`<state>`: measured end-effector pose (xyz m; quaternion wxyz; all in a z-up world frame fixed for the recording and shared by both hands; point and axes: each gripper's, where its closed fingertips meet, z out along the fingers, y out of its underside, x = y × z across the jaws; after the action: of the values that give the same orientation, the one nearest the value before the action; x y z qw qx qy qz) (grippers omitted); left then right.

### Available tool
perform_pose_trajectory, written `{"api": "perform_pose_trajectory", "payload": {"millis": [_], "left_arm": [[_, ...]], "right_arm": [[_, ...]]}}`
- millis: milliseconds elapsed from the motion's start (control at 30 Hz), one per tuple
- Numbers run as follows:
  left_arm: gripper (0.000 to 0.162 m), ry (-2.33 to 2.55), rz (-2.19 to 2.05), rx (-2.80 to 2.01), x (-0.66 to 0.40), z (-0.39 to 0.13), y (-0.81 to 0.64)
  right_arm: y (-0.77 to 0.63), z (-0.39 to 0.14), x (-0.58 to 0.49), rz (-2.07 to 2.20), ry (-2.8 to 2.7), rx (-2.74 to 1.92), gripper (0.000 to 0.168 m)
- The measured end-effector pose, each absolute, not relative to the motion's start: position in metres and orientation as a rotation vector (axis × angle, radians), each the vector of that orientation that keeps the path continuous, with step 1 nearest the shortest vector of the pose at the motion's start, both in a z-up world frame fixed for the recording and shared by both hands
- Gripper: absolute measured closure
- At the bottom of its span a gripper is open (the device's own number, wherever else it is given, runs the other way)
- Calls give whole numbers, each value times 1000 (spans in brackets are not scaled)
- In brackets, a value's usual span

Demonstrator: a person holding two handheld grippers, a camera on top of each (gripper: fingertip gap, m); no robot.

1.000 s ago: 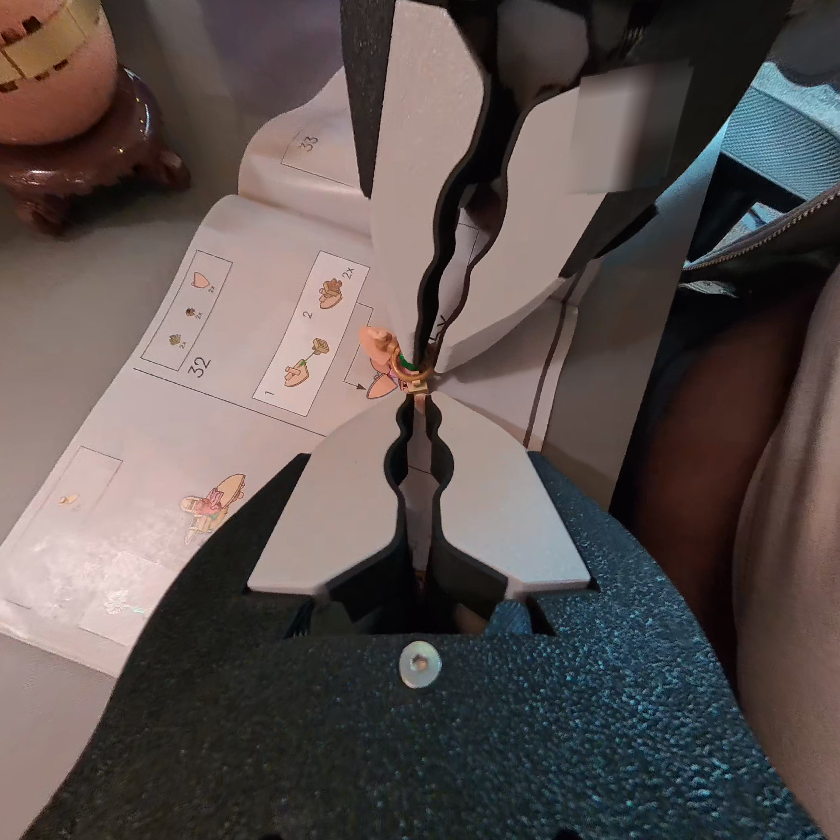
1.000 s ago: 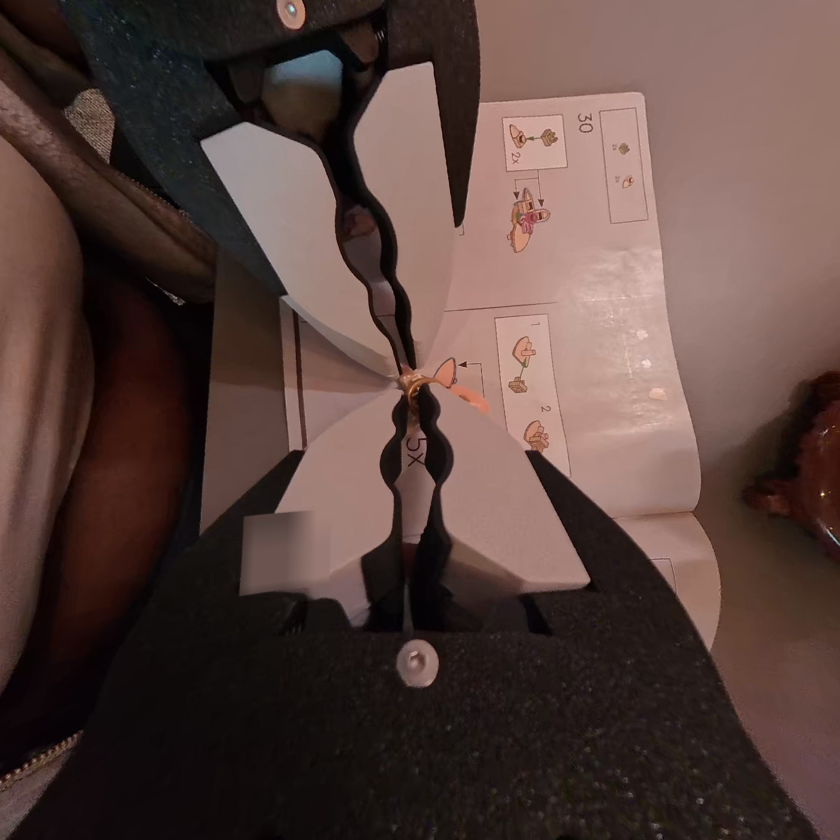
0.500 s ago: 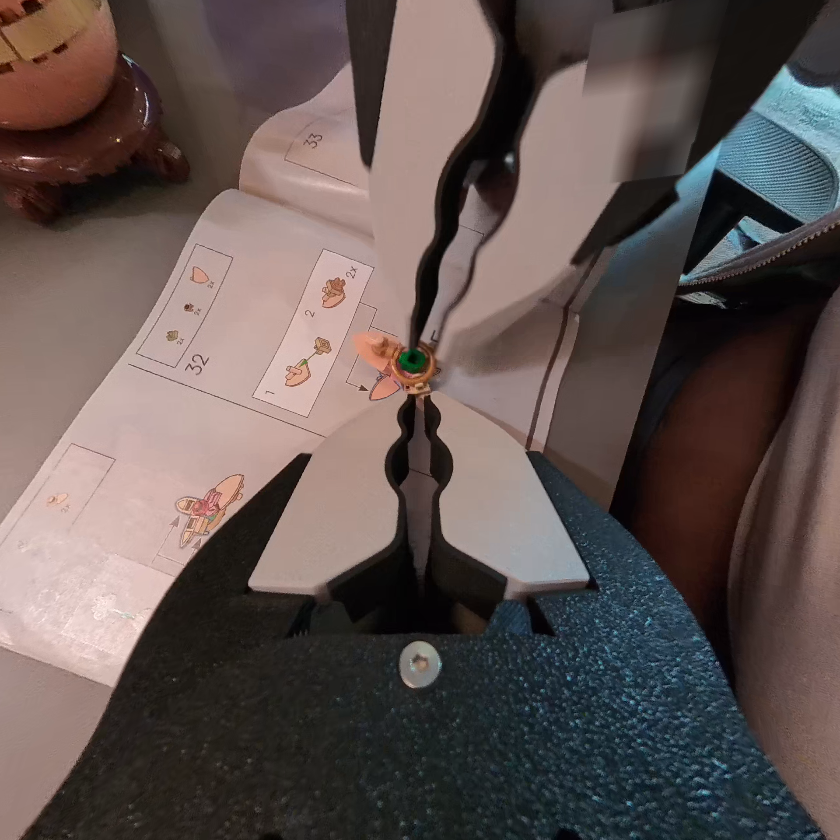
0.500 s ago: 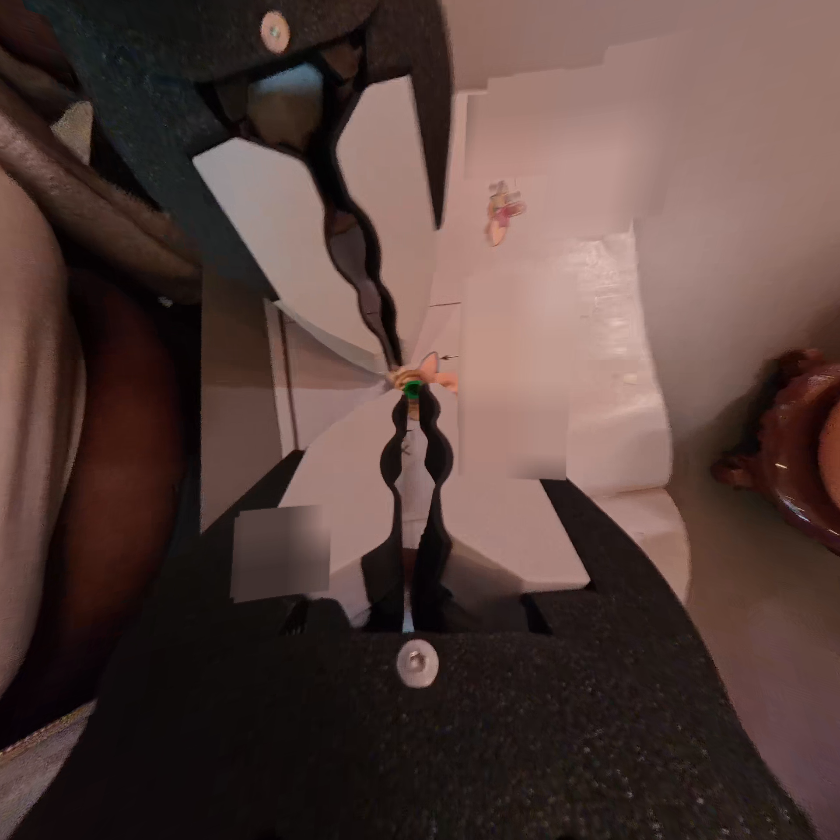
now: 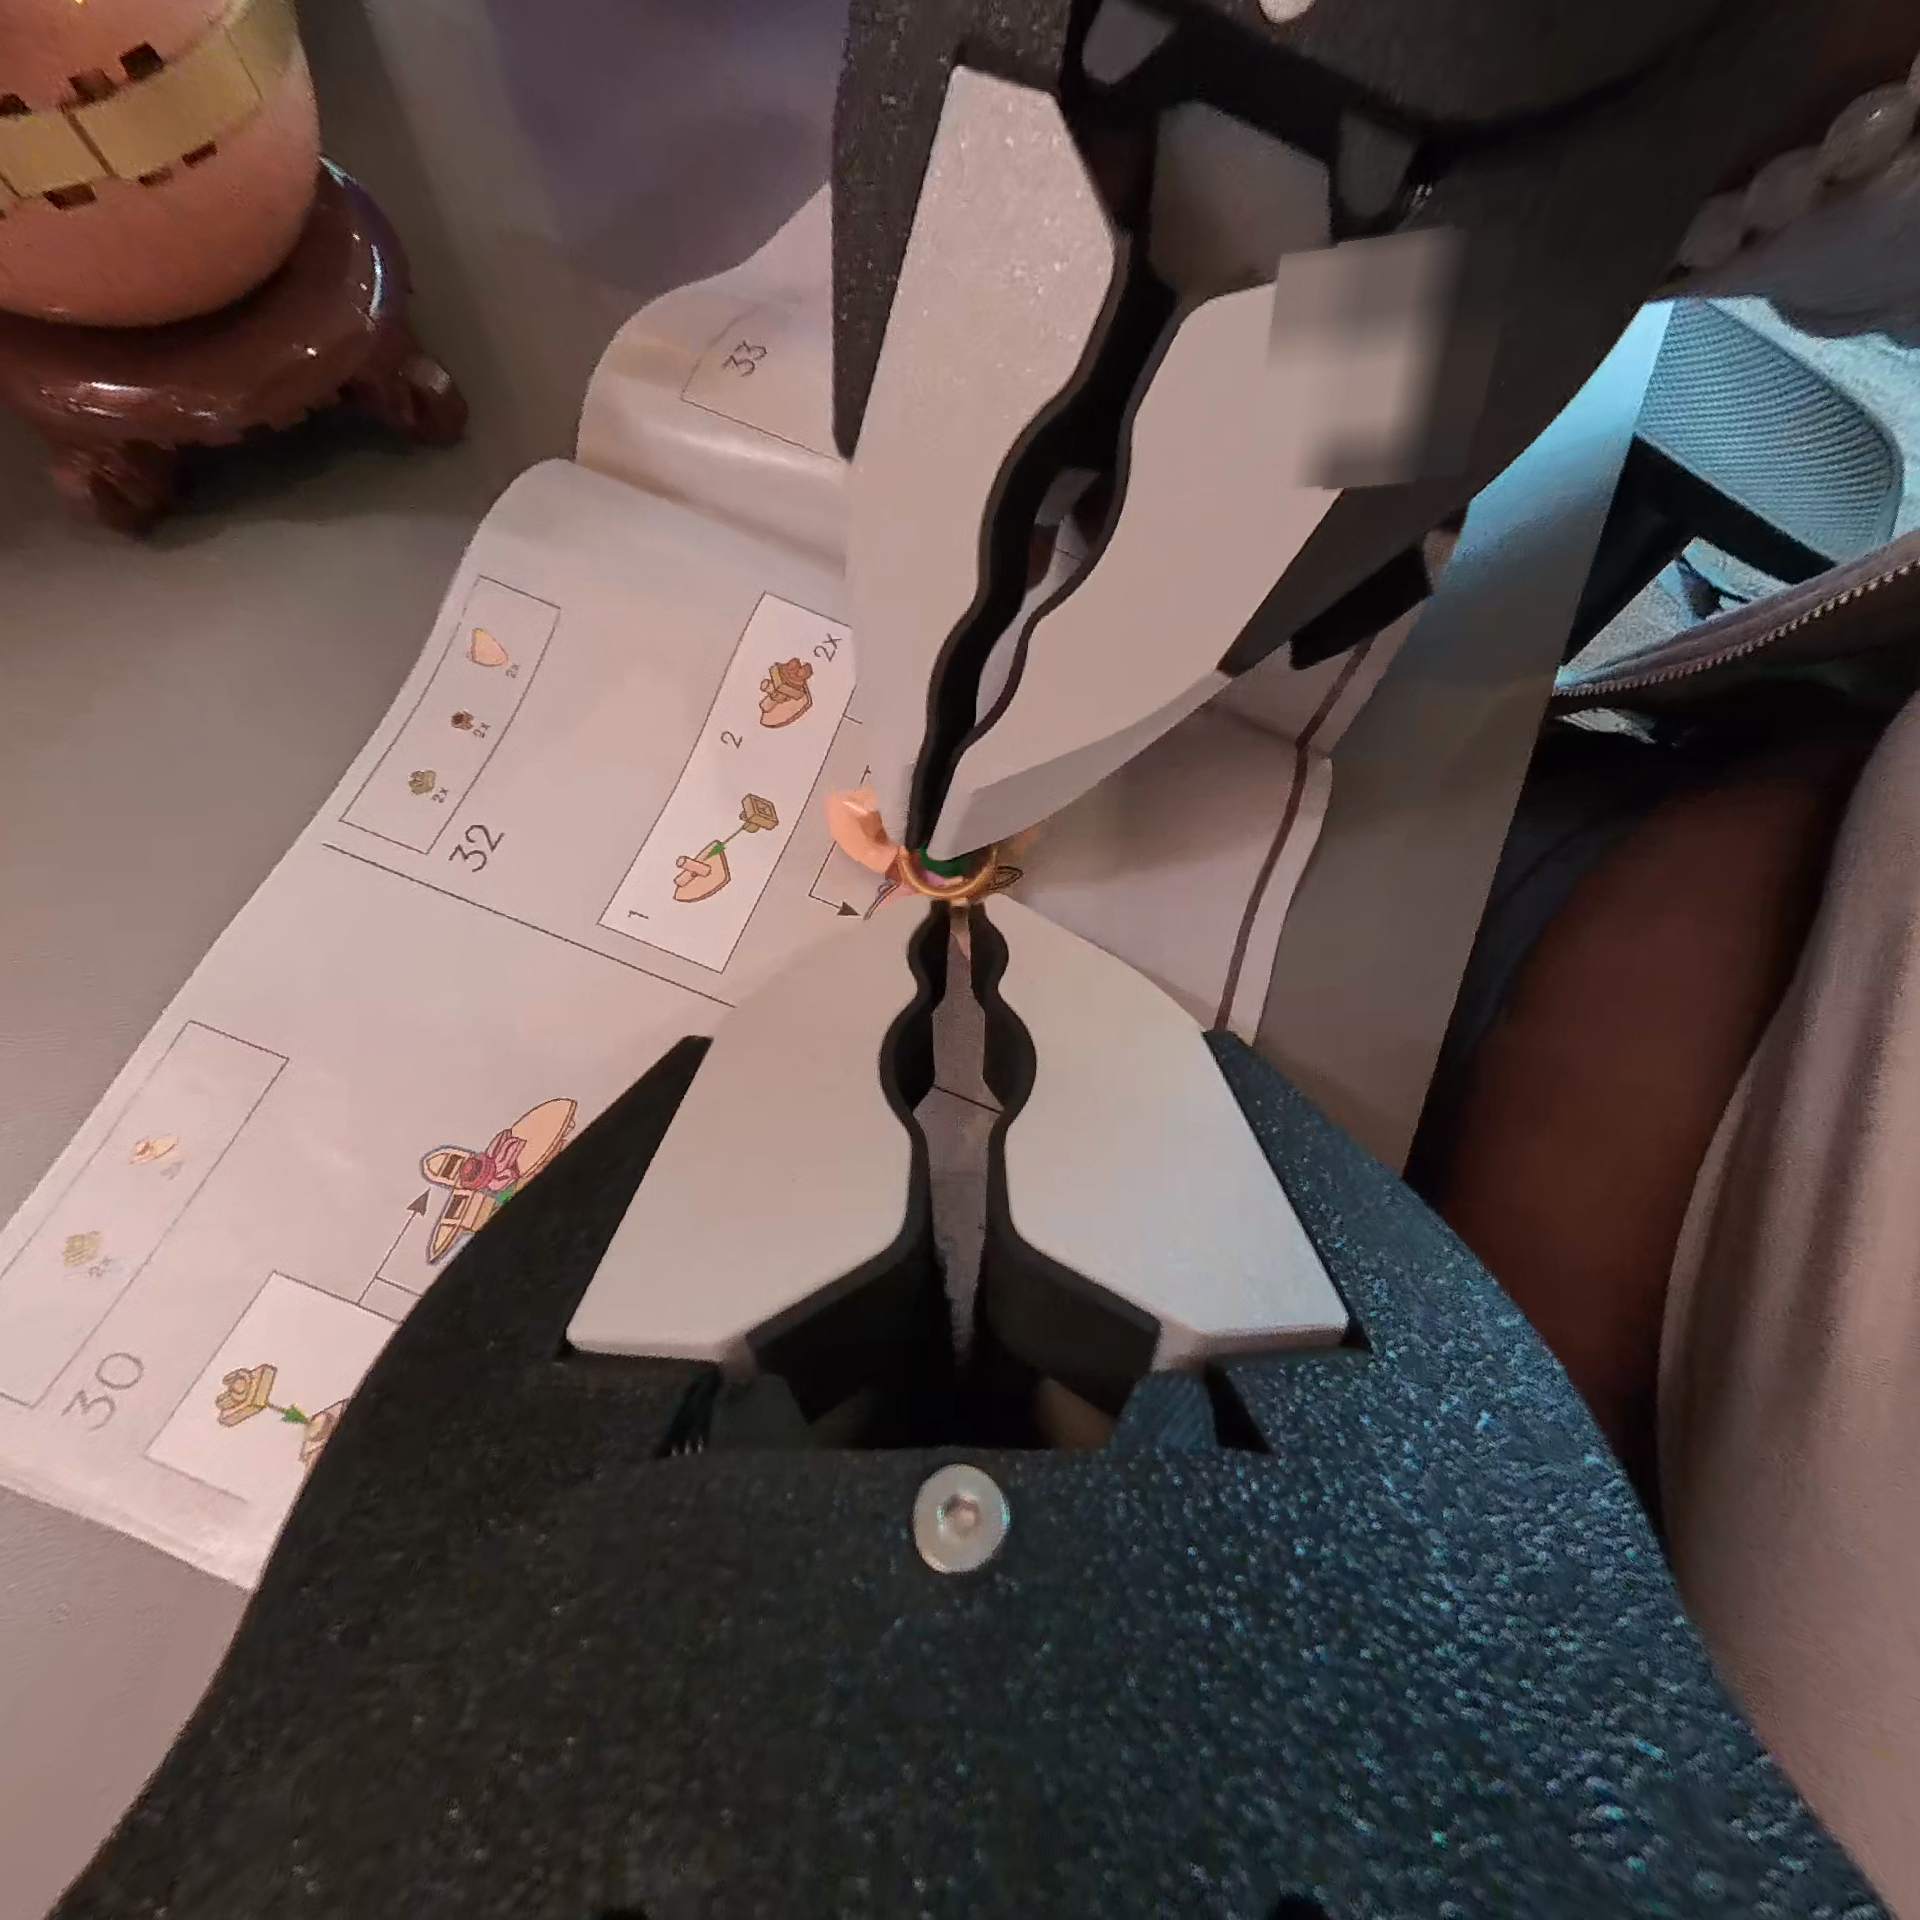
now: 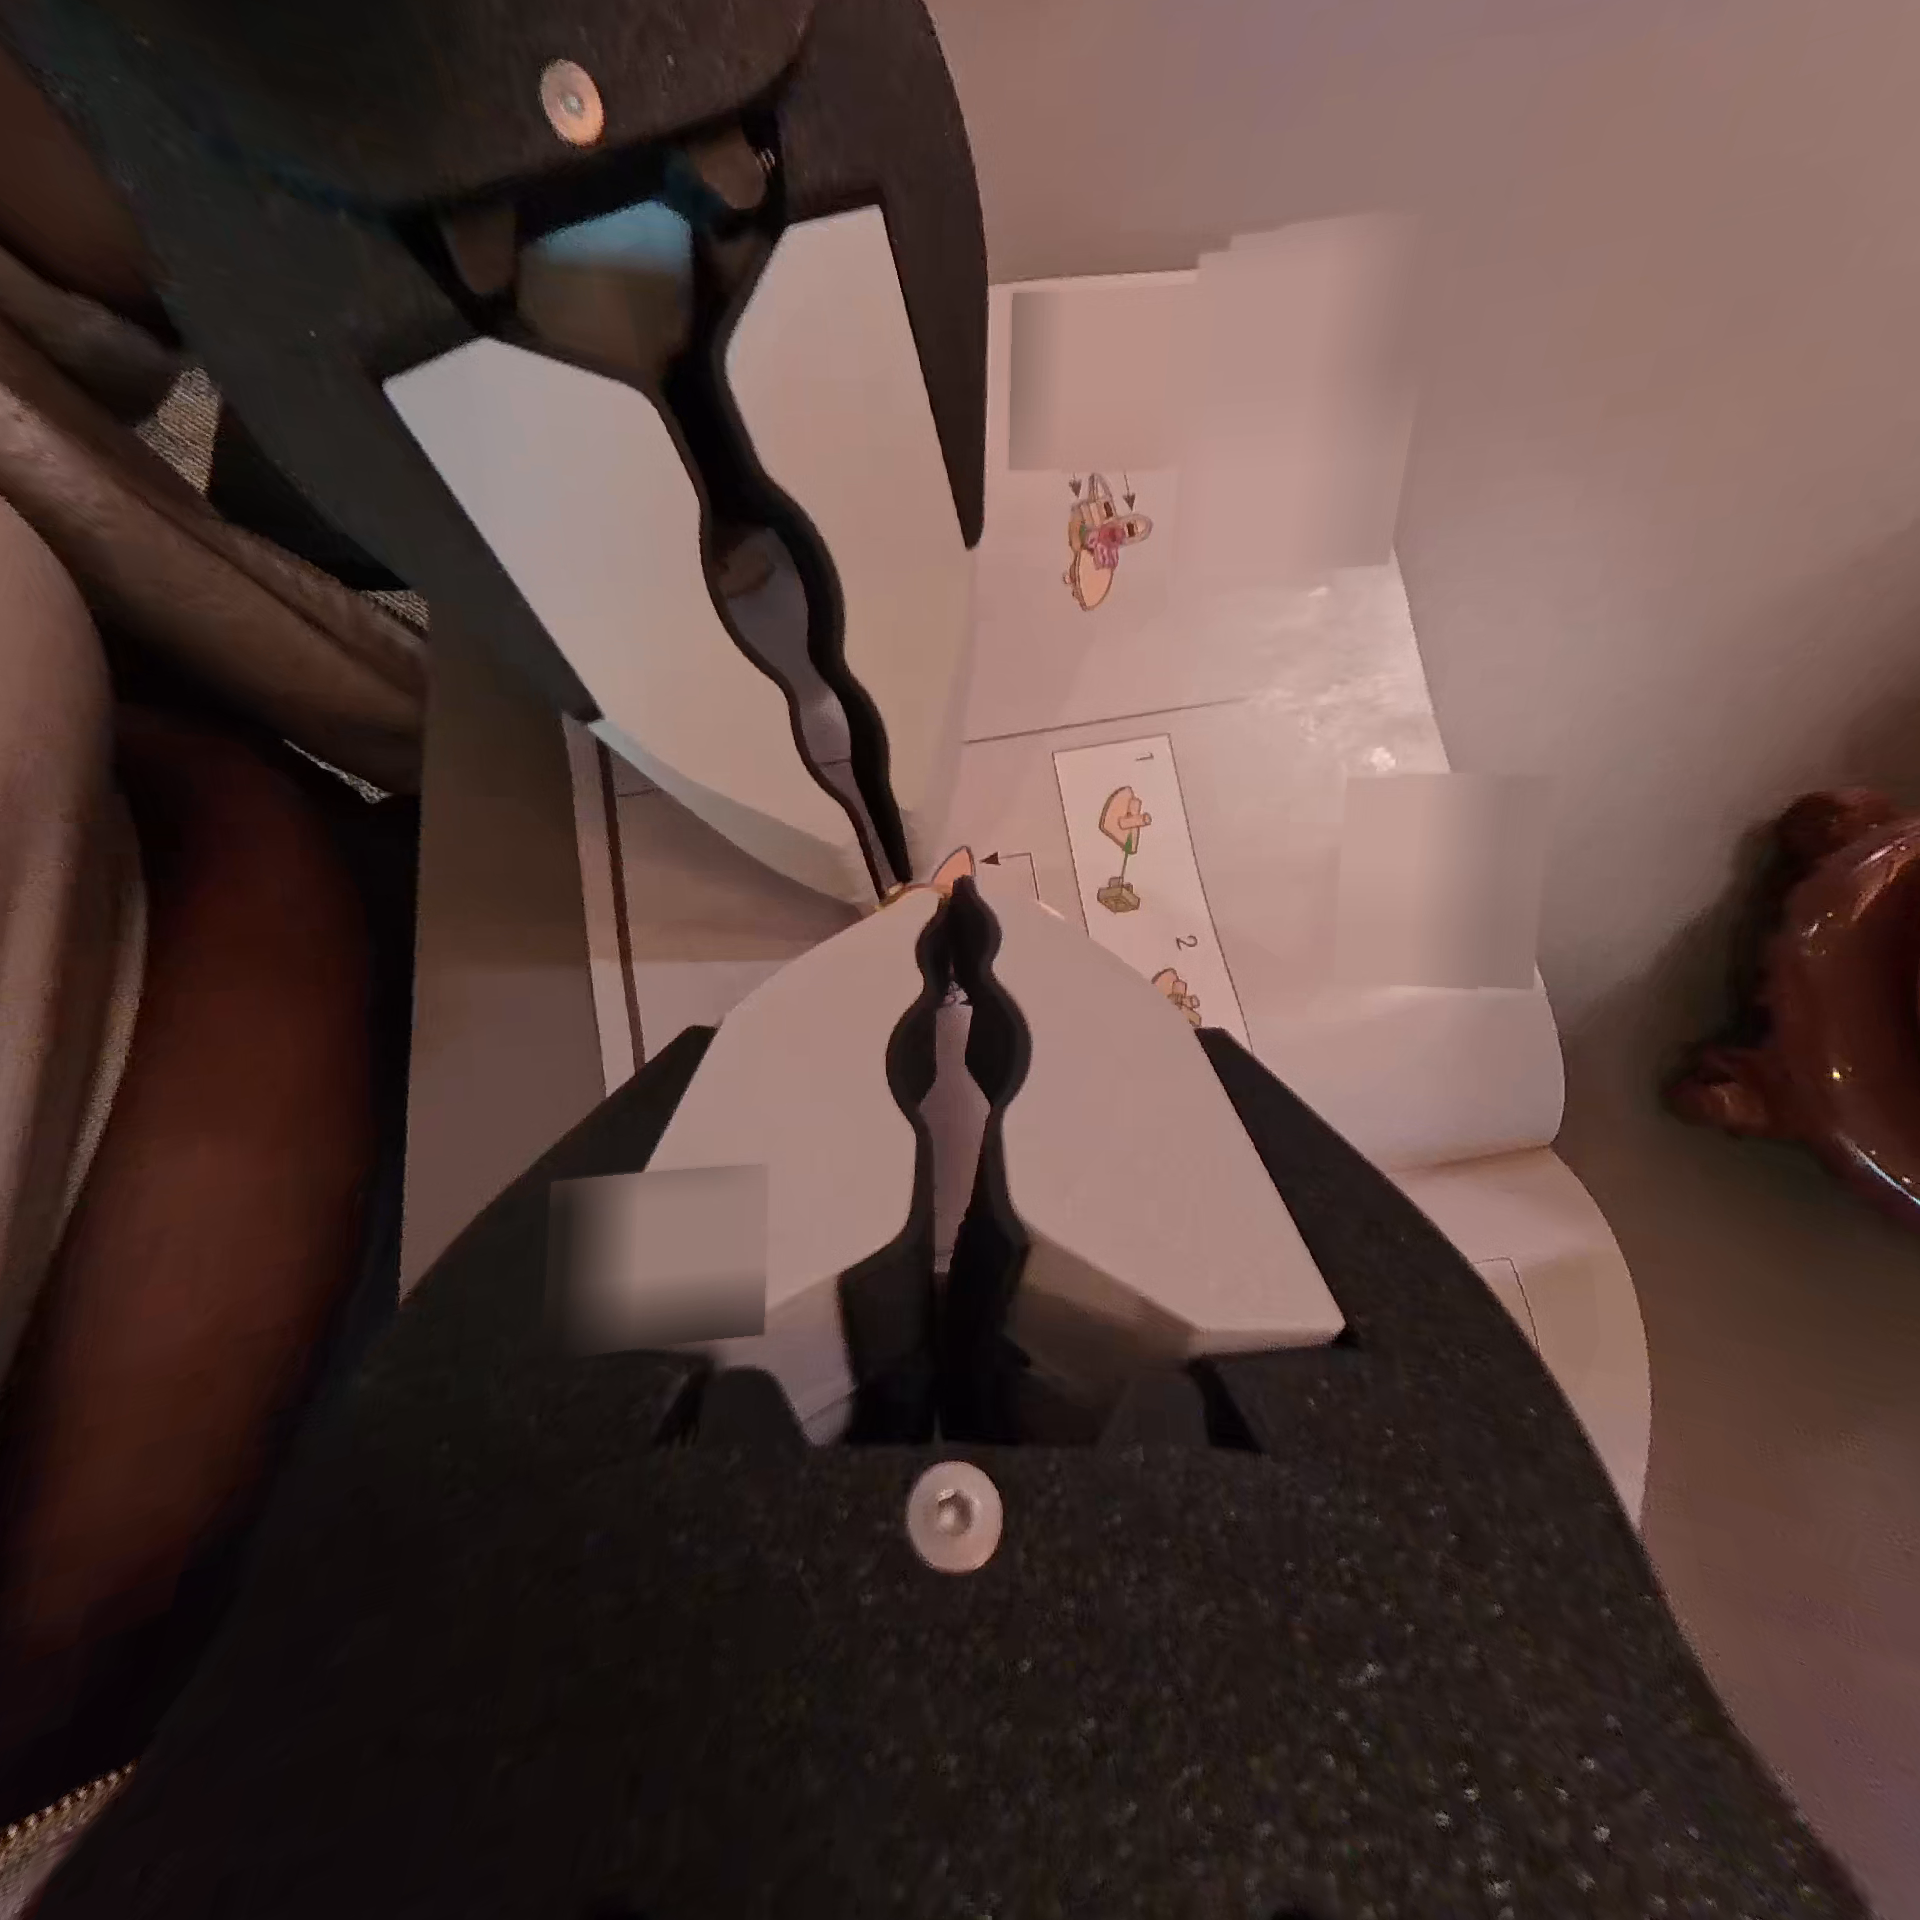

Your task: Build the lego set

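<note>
My left gripper (image 5: 951, 914) is clamped on the little gold ring piece (image 5: 951, 881), held tip-up over the open instruction booklet (image 5: 436, 935). My right gripper (image 6: 954, 896) has swung back in from above — half a second ago it had tilted away and the green stud (image 5: 938, 860) sat in plain sight in the ring; now its tips cover most of that green. Right's jaws are pinched together at the tips, on the peach petal piece (image 5: 860, 821) I think, which juts out to one side. So, by my reading, the two halves are meeting again — this looks like the press-fit. In the right wrist view the joint is nearly hidden behind my own fingertips.
</note>
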<state>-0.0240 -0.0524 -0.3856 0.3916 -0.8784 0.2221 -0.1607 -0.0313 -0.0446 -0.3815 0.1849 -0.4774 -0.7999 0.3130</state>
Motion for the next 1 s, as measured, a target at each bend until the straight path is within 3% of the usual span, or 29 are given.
{"api": "perform_pose_trajectory", "payload": {"millis": [1000], "left_arm": [[159, 578, -418, -2220, -23, -386, -54]], "right_arm": [[-49, -382, -29, 499, -2315, -1184, 168]]}}
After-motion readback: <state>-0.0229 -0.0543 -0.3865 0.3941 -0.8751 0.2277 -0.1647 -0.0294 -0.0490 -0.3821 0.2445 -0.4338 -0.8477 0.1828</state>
